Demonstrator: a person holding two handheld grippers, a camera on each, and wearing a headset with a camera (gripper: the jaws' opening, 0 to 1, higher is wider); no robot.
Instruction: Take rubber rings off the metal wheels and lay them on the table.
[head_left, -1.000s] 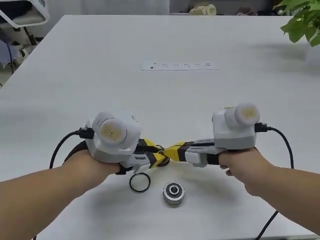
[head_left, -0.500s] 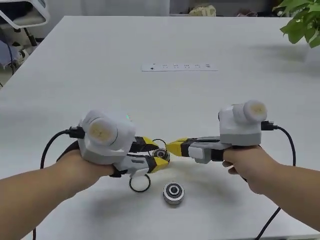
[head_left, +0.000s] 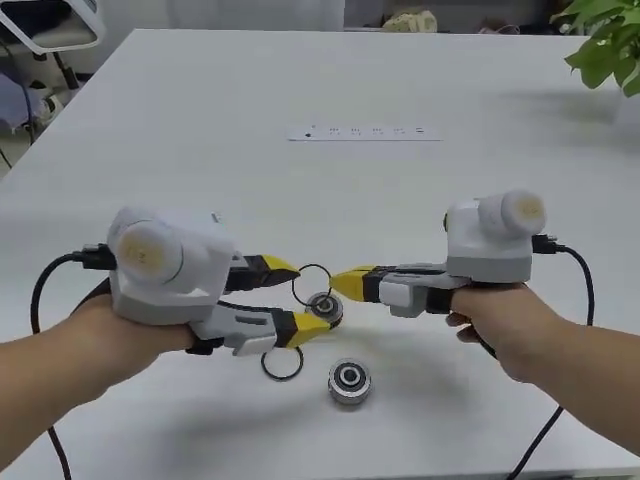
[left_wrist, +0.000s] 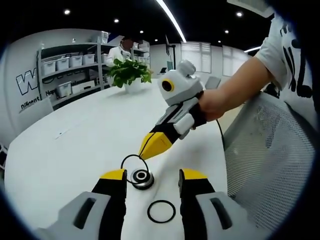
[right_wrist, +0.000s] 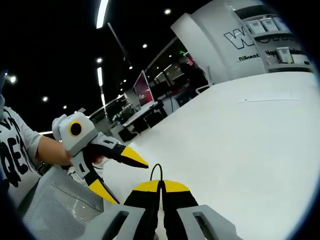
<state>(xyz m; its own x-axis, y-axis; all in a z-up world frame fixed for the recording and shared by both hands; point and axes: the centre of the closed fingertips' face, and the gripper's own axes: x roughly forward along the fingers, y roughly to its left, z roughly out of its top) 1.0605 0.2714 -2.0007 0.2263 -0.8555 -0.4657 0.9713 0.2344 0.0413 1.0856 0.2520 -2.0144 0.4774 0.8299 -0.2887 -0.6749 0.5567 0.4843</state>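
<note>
A broad white worktop (head_left: 200, 110) carries a white socket strip (head_left: 364, 132) lying flat towards its far side. A leafy green plant (head_left: 605, 40) stands at the far right corner, and an office chair (head_left: 45, 30) sits beyond the far left. Shelves (left_wrist: 62, 67) of pale storage bins line a white wall with large lettering. Strip lights (left_wrist: 170, 20) and small spotlights dot the dark ceiling. A grey mesh chair back (left_wrist: 270, 150) stands beside the worktop.

Far half of counter (head_left: 200, 120) wide open; only a flat power strip (head_left: 365, 132) far-centre, plant (head_left: 605, 40) at far-right corner. Near-centre is tight: left gripper (head_left: 298, 297), jaws apart, and right gripper (head_left: 337, 283), jaws closed on a thin ring (head_left: 311, 266), meet tip to tip w/ a wheel (head_left: 322, 308) between. Just nearer lie a loose ring (head_left: 282, 363) & 2nd wheel (head_left: 349, 381), close together. Cables (head_left: 583, 290) hang near left & right.
</note>
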